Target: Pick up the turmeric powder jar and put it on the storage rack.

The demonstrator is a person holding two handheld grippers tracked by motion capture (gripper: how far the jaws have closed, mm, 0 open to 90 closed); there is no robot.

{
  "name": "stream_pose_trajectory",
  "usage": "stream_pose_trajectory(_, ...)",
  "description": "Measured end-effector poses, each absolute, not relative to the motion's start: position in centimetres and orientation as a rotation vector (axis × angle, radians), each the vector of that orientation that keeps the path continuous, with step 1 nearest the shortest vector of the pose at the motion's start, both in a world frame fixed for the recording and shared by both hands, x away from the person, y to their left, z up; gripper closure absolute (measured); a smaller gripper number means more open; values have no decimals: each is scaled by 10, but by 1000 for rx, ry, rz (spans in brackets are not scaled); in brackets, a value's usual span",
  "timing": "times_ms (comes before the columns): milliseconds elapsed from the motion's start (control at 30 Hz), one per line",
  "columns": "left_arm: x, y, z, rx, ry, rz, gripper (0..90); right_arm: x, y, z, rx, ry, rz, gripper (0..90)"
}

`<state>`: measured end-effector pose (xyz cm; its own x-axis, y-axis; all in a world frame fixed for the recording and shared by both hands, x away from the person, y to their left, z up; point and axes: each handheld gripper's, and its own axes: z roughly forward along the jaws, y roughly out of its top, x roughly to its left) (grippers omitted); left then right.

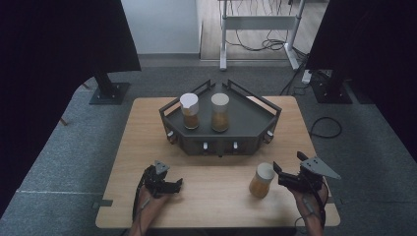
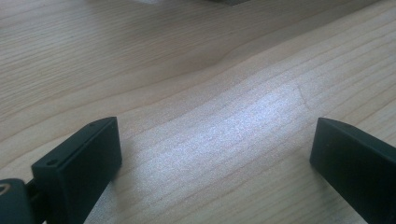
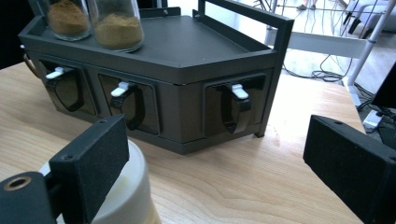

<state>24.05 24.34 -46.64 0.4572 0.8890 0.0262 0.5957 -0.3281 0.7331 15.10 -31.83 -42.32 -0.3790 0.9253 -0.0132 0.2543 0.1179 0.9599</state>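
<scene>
A dark metal rack [image 1: 246, 118] stands at the middle back of the wooden table [image 1: 206, 196]. Two spice jars sit on its top, one with a white lid [image 1: 190, 111] and one with a beige lid [image 1: 220, 112]. A third jar [image 1: 261, 180] of orange powder stands on the table at the front right. My right gripper [image 1: 279, 176] is open just right of it; in the right gripper view the jar's pale lid [image 3: 133, 189] lies against the left jaw's inner side, clear of the other jaw. My left gripper [image 1: 178, 185] rests open at the front left, with bare wood between its jaws [image 2: 212, 135].
The rack's front [image 3: 187, 121] carries several black holders with white tabs. Raised rails run along the rack's sides. Beyond the table are a desk frame [image 1: 223, 34], loose cables [image 1: 324, 129] on the grey carpet, and black stand bases [image 1: 109, 92].
</scene>
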Motion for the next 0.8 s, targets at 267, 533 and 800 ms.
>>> stream_pose_trajectory(267, 241, 244, -466, 2048, 1232, 570, 16, 150, -314, -424, 1139, 1747, 1308, 63)
stream_pose_trajectory(533, 241, 244, -466, 2049, 1230, 569, 16, 150, -309, -427, 1123, 1770, 1329, 63)
stream_pose_trajectory(800, 241, 244, -466, 2050, 1229, 569, 16, 151, -303, -429, 1108, 1788, 1344, 63)
